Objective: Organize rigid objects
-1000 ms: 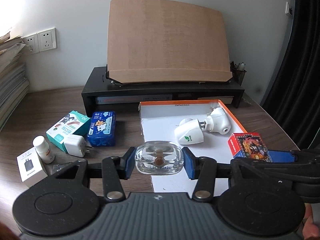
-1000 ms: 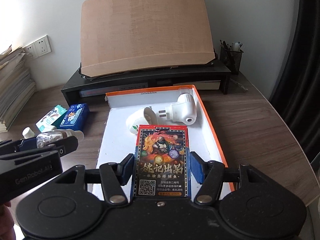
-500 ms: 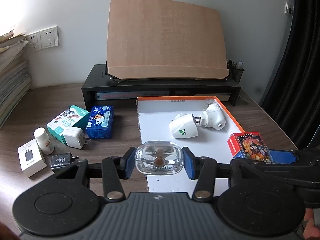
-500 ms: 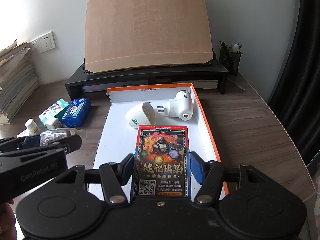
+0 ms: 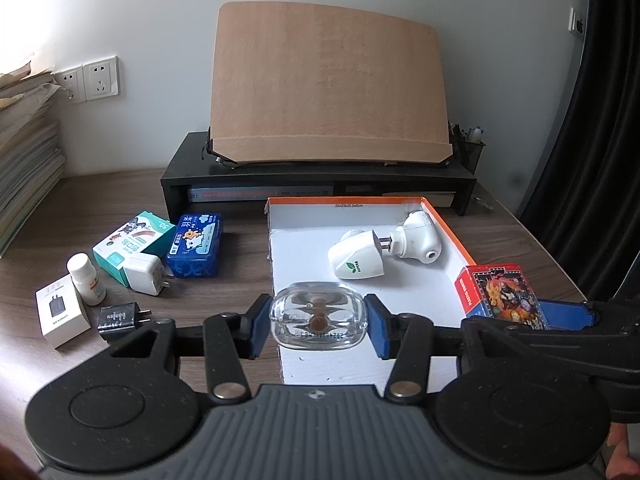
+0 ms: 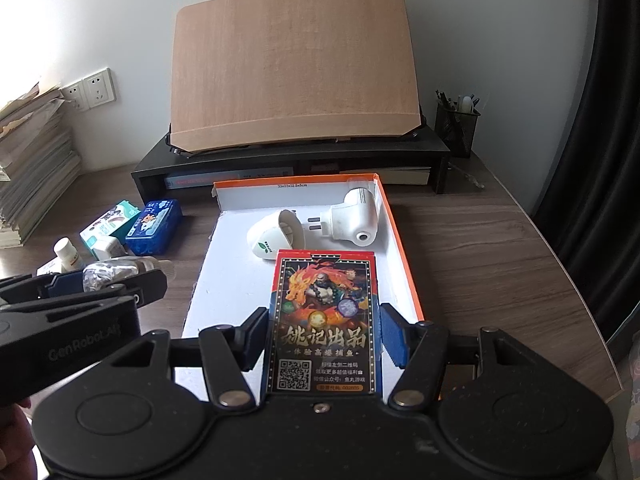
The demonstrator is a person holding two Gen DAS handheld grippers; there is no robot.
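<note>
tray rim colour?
Orange outside, white inside; the tray rim shows best in the right wrist view.

Clear glossy plastic on the little case (image 5: 319,317), light glinting off its smooth shell. The card box (image 6: 325,320) shows slick printed cardboard with a sheen. Matt white card lines the tray (image 5: 404,292), orange on its rim. Two smooth white plastic plug-in units (image 5: 386,254) lie there. The desk (image 6: 472,264) is dark wood grain, matt; the leaning board (image 5: 328,84) is pale, unvarnished-looking wood.
</note>
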